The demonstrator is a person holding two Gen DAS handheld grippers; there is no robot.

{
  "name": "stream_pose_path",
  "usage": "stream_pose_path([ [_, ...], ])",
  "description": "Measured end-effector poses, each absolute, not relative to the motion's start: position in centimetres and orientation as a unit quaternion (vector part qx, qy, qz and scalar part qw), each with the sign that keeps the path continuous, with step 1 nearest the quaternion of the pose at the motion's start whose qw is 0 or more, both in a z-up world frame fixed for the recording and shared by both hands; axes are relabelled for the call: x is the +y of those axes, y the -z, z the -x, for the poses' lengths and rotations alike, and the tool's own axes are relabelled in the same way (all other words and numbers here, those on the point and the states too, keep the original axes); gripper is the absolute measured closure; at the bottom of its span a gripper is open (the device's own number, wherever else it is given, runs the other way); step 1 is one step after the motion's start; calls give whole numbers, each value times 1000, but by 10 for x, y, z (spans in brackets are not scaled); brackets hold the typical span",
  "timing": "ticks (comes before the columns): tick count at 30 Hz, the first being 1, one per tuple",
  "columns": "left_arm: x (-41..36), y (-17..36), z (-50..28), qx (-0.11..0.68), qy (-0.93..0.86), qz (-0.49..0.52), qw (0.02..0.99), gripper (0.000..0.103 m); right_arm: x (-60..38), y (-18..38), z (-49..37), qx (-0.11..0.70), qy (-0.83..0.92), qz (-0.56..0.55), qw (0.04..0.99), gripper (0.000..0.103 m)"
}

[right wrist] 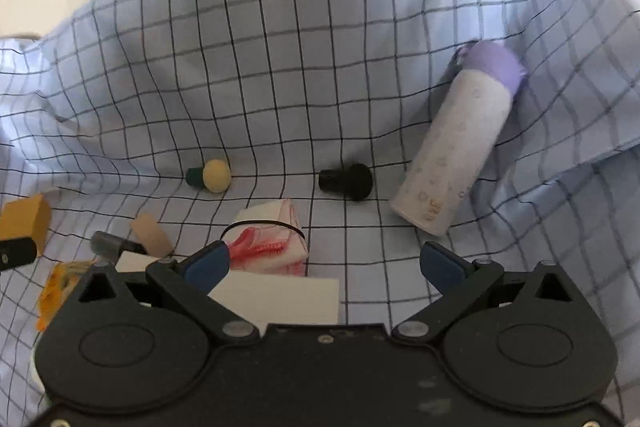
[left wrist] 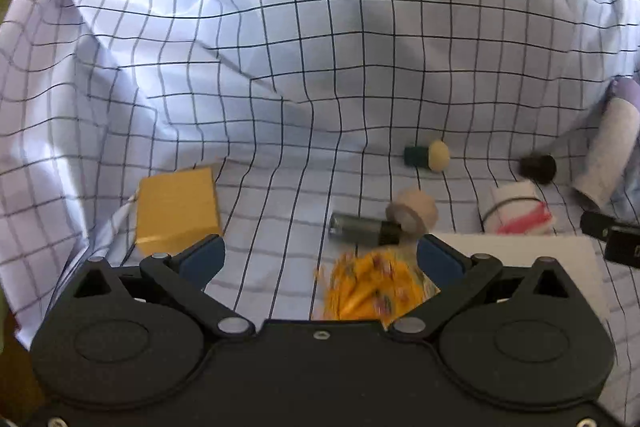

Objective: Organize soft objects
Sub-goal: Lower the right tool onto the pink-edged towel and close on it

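My left gripper (left wrist: 320, 259) is open above the checked cloth (left wrist: 280, 67). A blurred orange-yellow soft packet (left wrist: 372, 291) lies between its fingers, nearer the right finger. A yellow sponge block (left wrist: 176, 211) sits by the left fingertip. My right gripper (right wrist: 324, 263) is open and empty. A rolled white and red cloth bound with a black band (right wrist: 272, 243) lies just ahead of its left finger; it also shows in the left wrist view (left wrist: 520, 213).
A beige-capped grey tube (left wrist: 376, 223), a green and cream stopper (right wrist: 210, 175), a black stopper (right wrist: 348, 181) and a white bottle with a purple cap (right wrist: 456, 147) lie on the cloth. A white flat box (right wrist: 276, 297) sits under the right gripper.
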State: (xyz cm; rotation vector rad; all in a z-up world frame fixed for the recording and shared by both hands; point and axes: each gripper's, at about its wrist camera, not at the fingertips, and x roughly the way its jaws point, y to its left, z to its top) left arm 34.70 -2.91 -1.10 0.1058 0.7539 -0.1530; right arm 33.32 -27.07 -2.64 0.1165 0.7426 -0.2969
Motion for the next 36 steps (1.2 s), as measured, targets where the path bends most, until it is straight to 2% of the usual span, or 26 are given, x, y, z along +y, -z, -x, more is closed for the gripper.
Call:
stream_pose_path([
  [8,-44,24,-390,390,71,-51,917,4,-265,45,-382,389,120,-61,911,1],
  [21,-50,41,-406,411,59,-55,908,4,-253,88,-431,461,130,-54,876,2],
  [30,-65,41,-425,437,71,-16,896,4,-256,99,-429,456,98,-79,881,20],
  [36,-90,55,-435,449,63,-66,889,4,-254,98,-428,451,99,-72,884,20],
])
